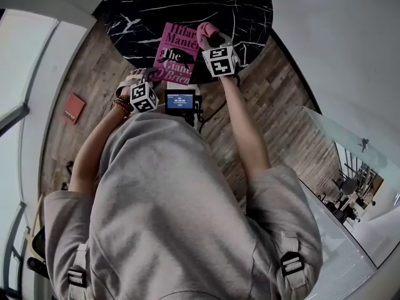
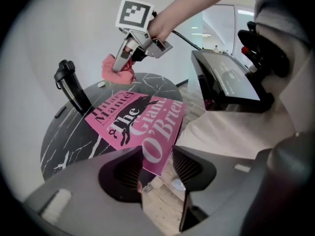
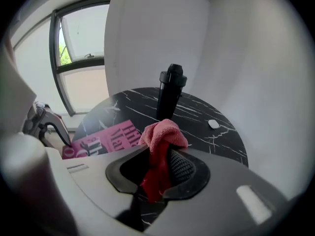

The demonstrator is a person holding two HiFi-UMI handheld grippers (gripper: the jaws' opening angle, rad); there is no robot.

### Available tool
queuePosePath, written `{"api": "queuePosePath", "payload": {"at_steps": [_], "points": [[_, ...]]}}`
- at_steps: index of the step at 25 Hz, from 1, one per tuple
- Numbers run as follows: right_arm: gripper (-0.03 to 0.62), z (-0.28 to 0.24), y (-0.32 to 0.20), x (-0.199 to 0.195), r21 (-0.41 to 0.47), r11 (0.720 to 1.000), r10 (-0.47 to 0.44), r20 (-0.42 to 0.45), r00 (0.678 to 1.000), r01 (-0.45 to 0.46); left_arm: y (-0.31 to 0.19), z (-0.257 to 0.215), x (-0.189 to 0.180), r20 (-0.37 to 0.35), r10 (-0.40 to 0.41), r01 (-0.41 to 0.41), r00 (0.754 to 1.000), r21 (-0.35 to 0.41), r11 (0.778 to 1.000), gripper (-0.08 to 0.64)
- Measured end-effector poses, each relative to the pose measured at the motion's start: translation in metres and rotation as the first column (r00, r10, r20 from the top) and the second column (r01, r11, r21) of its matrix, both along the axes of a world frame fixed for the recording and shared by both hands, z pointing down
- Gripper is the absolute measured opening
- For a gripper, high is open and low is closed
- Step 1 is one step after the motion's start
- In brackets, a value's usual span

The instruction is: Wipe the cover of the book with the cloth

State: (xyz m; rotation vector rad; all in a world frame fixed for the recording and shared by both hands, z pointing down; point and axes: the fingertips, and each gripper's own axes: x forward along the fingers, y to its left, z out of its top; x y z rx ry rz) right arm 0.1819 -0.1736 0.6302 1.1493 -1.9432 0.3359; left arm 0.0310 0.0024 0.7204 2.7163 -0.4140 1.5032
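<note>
Now: L gripper (image 2: 157, 149) fingers pinch near corner of book (image 2: 133, 119). Book lies cover-up at near edge of tabletop (image 1: 144, 11), that corner overhanging. R gripper (image 3: 160, 154) fingers clamped on cloth (image 3: 162, 134), pink wad bunched past the tips. Cloth is held in air over book's far right corner, off the cover. Black bottle (image 3: 170, 95) upright beyond book.

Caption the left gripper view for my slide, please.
Left gripper grips the book's corner; right gripper holds the cloth aloft.
</note>
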Motion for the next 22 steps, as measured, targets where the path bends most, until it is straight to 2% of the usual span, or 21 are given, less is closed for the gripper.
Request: {"api": "queuePosePath", "payload": {"at_steps": [4, 9, 22], "points": [[0.109, 0.033, 0.013, 0.012, -0.081, 0.997, -0.008, -0.072, 0.997, 0.002, 0.000, 0.000, 0.000, 0.001, -0.003, 0.003, 1.000, -0.002, 1.000, 0.187], [0.109, 0.067, 0.025, 0.009, -0.200, 0.979, 0.021, -0.077, 0.997, -0.036, 0.000, 0.000, 0.000, 0.002, -0.004, 0.004, 1.000, 0.001, 1.000, 0.189], [0.100, 0.076, 0.026, 0.008, -0.216, 0.973, 0.067, -0.062, 0.996, -0.079, 0.000, 0.000, 0.002, -0.003, 0.013, -0.013, 1.000, 0.012, 1.000, 0.187]]}}
